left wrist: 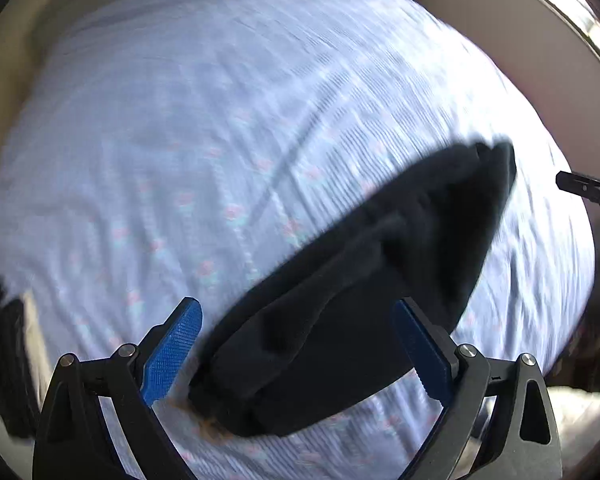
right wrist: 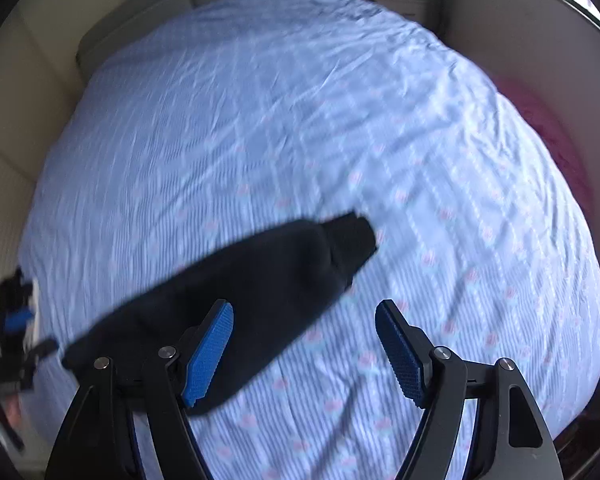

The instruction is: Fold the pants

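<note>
Both claws stand with their jaws apart and nothing between the pads. In the left wrist view the left gripper (left wrist: pixel 300 354) looks steeply down on the black pants (left wrist: pixel 352 304): the cloth lies between and below the two blue pads (left wrist: pixel 172 350), but neither pad presses on it. In the right wrist view the right gripper (right wrist: pixel 306 354) has only bedsheet between its fingers; the pants (right wrist: pixel 236 300) lie under and to the left of its left finger.

The pants sit as a long, narrow, dark bundle on the striped, flower-dotted bedsheet (right wrist: pixel 300 120), running from near left to far right, with what looks like a cuff or hem at the far end. That shape suggests they are already folded lengthwise, and that this is a release between folds, with the cloth laid down and let go.

Next, I judge, comes a crosswise fold: each claw would need to close on a corner of one end, lift it and carry it over to the other end. The blurred frames make the edges hard to pick out, so a steadier look should come first.

Both hands aim their tools downward at the bed, side by side; the right gripper's tip (left wrist: pixel 584 192) shows at the right edge of the left view, and the left gripper (right wrist: pixel 16 320) at the left edge of the right view.
</note>
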Tool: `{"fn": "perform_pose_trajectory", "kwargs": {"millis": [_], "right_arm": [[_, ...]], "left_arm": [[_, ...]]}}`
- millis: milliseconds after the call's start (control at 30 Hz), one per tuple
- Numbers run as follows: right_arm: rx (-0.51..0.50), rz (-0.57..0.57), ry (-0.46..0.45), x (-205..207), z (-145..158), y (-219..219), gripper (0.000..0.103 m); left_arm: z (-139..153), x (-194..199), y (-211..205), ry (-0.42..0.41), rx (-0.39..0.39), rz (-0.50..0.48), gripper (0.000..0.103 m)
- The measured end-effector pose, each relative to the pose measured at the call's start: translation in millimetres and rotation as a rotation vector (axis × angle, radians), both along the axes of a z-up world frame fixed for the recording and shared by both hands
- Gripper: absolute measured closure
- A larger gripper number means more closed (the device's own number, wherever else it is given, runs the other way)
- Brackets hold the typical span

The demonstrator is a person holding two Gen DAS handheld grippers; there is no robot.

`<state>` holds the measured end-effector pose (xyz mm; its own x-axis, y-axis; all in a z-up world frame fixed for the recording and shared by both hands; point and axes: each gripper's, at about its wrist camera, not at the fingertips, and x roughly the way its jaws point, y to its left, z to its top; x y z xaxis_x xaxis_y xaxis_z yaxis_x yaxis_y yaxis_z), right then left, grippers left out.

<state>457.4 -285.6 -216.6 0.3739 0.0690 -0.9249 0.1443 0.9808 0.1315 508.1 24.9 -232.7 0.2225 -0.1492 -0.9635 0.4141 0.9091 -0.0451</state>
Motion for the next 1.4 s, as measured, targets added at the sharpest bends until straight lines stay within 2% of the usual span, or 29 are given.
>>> {"fn": "perform_pose_trajectory", "kwargs": {"millis": [133, 167, 233, 300, 367, 400, 467, 567, 633, 733, 867, 933, 1000, 1100, 1233, 1300, 1400], "right_arm": [[0.039, -0.005, 0.104, -25.7, -28.3, 6.2, 0.028], [0.062, -0.016, 0.123, -30.6, -34.3, 7.5, 0.028], [0.09, -0.035, 0.163, -40.8, -43.9, 10.5, 0.028], [0.091, -0.035, 0.176, -48.8, -48.3, 15.1, 0.029], [0.091, -0.026, 0.18, -53.0, -48.1, 17.8, 0.028], [0.091, -0.023, 0.178, -54.4, -47.0, 18.1, 0.028], [0.092, -0.03, 0.17, -55.6, -44.3, 17.2, 0.029], [0.096, -0.052, 0.156, -48.7, -39.4, 14.1, 0.028], [0.084, -0.064, 0.146, -43.8, -39.2, 14.0, 0.028], [0.056, -0.055, 0.144, -34.0, -42.7, 19.4, 0.028], [0.075, -0.027, 0.133, -22.1, -48.8, 27.2, 0.028], [0.067, -0.006, 0.119, -19.3, -50.2, 28.7, 0.029], [0.041, 0.02, 0.097, -13.8, -50.0, 26.9, 0.029], [0.022, 0.019, 0.065, -2.3, -47.2, 15.1, 0.029], [0.037, 0.02, 0.033, 9.2, -40.2, 0.5, 0.028], [0.052, 0.062, 0.027, 8.2, -40.4, 6.4, 0.028], [0.124, 0.178, 0.055, -0.8, -49.4, 33.3, 0.029]], "left_arm": [[-45.2, 21.6, -14.9, 0.109, 0.024, -0.046, 0.014], [-53.3, 23.1, -17.6, 0.121, 0.028, -0.047, 0.02], [-69.3, 21.4, -24.8, 0.129, 0.039, -0.049, 0.038], [-70.5, 16.2, -30.7, 0.121, 0.034, -0.059, 0.069], [-63.5, 9.5, -33.8, 0.096, 0.023, -0.075, 0.085], [-56.7, 5.1, -33.5, 0.076, 0.009, -0.084, 0.086], [-43.9, 3.0, -27.0, 0.046, -0.027, -0.079, 0.088], [-34.9, 18.3, -5.6, 0.03, -0.061, 0.015, 0.088], [-44.1, 31.0, 3.2, 0.021, -0.045, 0.06, 0.088], [-70.9, 46.6, -0.8, 0.079, -0.005, 0.065, 0.088], [-85.2, 53.0, -9.9, 0.082, 0.04, 0.08, 0.087], [-85.4, 53.0, -7.5, 0.087, 0.03, 0.104, 0.084], [-78.7, 51.4, -6.0, 0.079, 0.036, 0.125, 0.069], [-45.2, 40.1, 6.1, -0.014, -0.004, 0.197, 0.051], [-10.3, -2.2, 26.2, -0.106, -0.032, 0.323, 0.047], [-5.0, -26.0, 41.6, -0.115, -0.029, 0.383, 0.044], [-14.4, -68.3, 66.8, -0.069, -0.06, 0.546, 0.041]]}}
